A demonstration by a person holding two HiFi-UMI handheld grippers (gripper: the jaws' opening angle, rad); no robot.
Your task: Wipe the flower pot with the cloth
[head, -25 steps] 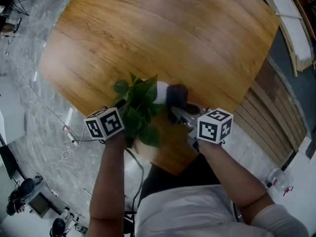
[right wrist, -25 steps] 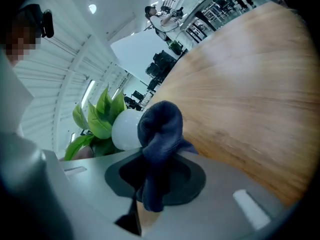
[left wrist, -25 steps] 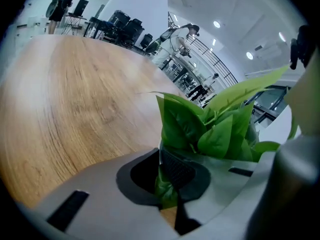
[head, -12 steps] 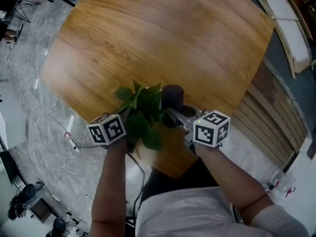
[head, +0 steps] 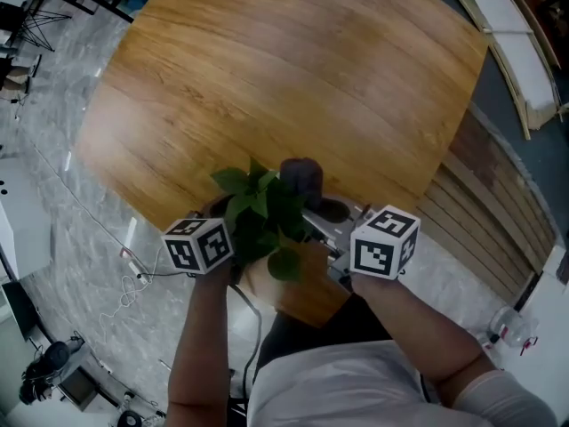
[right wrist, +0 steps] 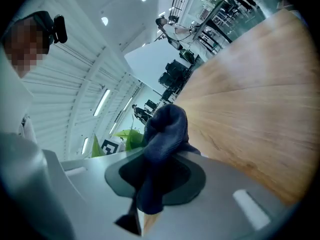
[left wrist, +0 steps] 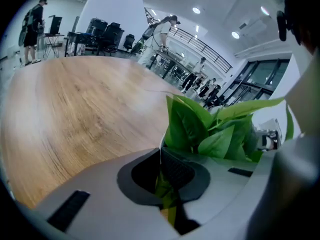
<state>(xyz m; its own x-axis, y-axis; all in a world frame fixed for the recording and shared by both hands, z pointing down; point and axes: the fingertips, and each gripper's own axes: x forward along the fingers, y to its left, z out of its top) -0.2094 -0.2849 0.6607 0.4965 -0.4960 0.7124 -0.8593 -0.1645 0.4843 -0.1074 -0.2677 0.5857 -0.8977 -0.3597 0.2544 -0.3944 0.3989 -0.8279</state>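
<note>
Cloth [head: 300,178], dark blue, clamped in my right gripper [right wrist: 150,184], 1 o'clock of leafy white flower pot [left wrist: 160,151]; left gripper [left wrist: 167,179] clenched on rim.

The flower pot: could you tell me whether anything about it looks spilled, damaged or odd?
Nothing stands out. The table shows no spilled soil, and the leaves look whole. The left gripper is shut on the rim of the flower pot, the right gripper on the cloth. Leaves hide most of the pot.

Dark blue cloth [right wrist: 162,129], green leaves [head: 265,210], honey-brown wood-grain table [head: 267,69], black-and-white square-patterned marker cubes [head: 384,243].
</note>
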